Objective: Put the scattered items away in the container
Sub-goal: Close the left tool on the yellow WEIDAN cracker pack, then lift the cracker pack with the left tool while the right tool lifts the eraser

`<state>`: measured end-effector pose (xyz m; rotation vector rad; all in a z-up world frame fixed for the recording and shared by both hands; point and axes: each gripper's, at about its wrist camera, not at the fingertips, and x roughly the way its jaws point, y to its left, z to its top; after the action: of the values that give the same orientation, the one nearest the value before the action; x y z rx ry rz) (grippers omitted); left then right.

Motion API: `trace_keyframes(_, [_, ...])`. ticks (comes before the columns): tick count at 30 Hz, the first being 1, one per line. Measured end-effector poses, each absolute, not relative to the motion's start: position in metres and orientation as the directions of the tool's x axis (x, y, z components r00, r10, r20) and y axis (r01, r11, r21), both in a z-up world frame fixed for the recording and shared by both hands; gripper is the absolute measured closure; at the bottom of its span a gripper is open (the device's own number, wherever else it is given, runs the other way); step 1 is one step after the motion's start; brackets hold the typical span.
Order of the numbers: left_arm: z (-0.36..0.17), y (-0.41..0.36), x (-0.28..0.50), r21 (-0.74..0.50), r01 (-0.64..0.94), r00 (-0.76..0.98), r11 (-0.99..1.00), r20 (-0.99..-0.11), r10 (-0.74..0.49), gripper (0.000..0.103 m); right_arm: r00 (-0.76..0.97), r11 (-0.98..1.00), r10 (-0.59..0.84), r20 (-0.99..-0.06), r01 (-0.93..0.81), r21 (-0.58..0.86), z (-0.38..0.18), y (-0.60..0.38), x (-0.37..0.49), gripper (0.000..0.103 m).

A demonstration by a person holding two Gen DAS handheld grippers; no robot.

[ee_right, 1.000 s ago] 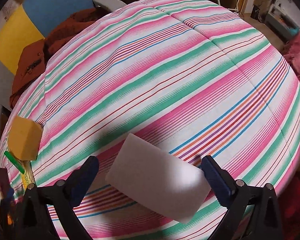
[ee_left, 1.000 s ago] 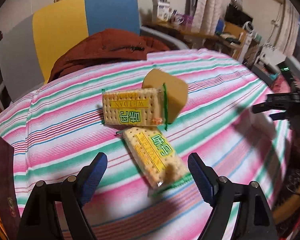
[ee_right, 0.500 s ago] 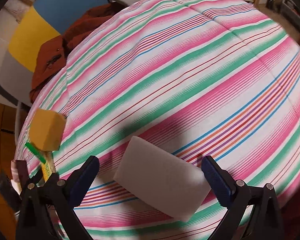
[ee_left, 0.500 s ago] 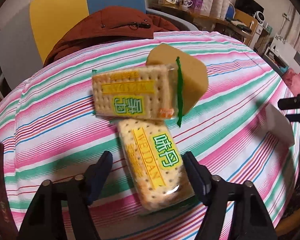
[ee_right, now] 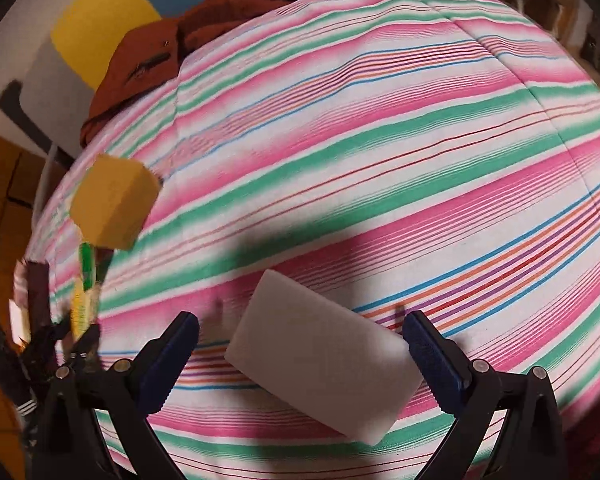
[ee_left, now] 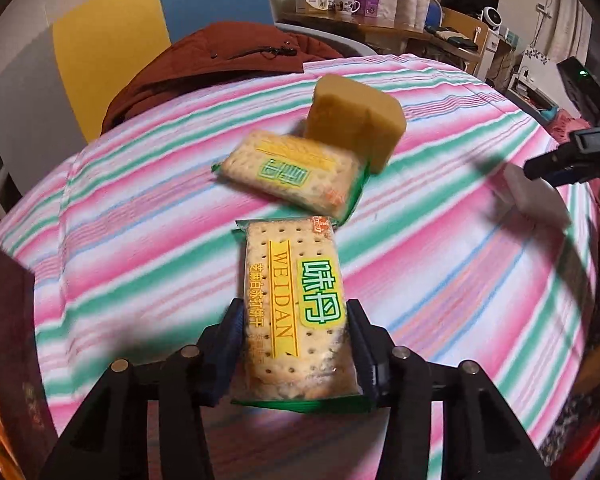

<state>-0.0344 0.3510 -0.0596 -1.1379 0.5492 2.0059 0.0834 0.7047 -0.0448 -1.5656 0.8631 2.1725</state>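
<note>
A cracker packet lies lengthwise between the fingers of my left gripper. The jaws are closing and both blue pads touch its long sides. A second cracker packet lies just beyond it, leaning against a yellow sponge. My right gripper hangs open over a white sponge, which lies askew between the pads with a gap on each side. The right wrist view also shows the yellow sponge at the left and my left gripper below it.
A striped cloth covers the round table. The edge of a dark maroon box stands at the near left. A red-brown jacket lies on a chair behind the table. A cluttered desk stands further back.
My left gripper came forward and down over the nearer cracker packet, and its jaws narrowed from wide apart to touching its sides. The right gripper shifted and rolled a little over the white sponge, staying open.
</note>
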Motion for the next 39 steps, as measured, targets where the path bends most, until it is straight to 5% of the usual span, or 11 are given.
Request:
trace_keyframes(10, [-0.056,0.302,-0.011,0.003,-0.803,-0.313,-0.596,-0.853,0.417,0.053,-0.382,-0.760,-0.133,-0.915,-0.554,0.341,-0.035,0.660,0.097,0.000])
trace_keyframes(23, [-0.059,0.288,-0.001,-0.017,-0.806,-0.329,-0.592,-0.819,0.470,0.045,-0.251,-0.902,0.025,-0.968,-0.423,0.086,-0.045,0.607,0.099,0.003])
trace_keyframes(32, [-0.059,0.282,-0.007,-0.045,-0.798,-0.324,-0.601,-0.809,0.491,0.039,-0.242,-0.908,0.231,-0.942,-0.401,-0.119,-0.045,0.588,0.110,0.038])
trace_keyframes(39, [-0.061,0.284,-0.002,-0.008,-0.805,-0.351,-0.593,-0.800,0.487,0.039,-0.349,-0.901,0.266,-0.898,-0.422,-0.103,-0.034,0.560,0.118,0.041])
